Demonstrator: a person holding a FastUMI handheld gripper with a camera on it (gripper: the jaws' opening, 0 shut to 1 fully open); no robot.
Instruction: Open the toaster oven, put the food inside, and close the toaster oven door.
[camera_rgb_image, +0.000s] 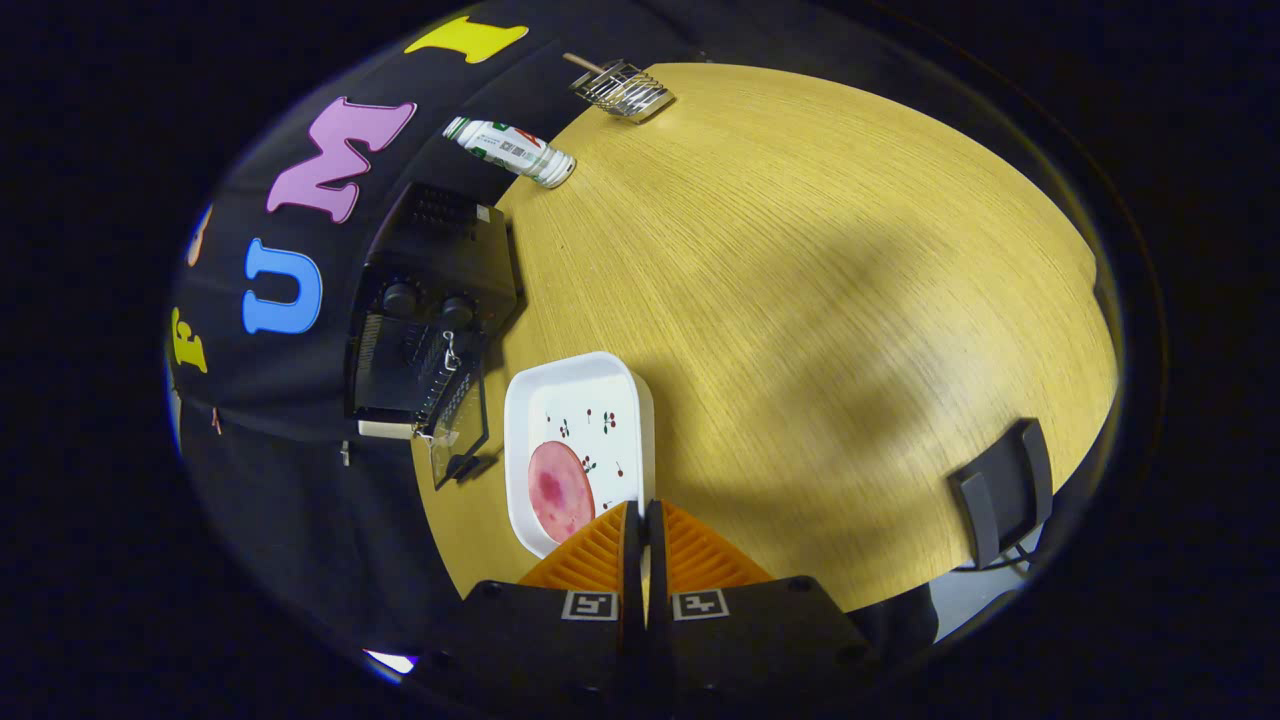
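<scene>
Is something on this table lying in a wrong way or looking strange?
Yes. The bottle lies on its side by the table edge, beyond the toaster oven. The oven's door hangs open beside the white tray holding a pink food slice. The claw is closed, holding nothing.

One oven (432, 320), one tray (580, 400), perhaps one bottle (510, 150).

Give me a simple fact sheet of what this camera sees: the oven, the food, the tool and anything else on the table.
oven: black toaster oven at the table's edge by the wall, glass door looks open
food: round pink slice in a white square dish, beside the oven
gripper: jaws closed together, empty, over the dish's near rim
table: light wooden tabletop
other items: white bottle lying down, metal wire rack, black stand
</scene>
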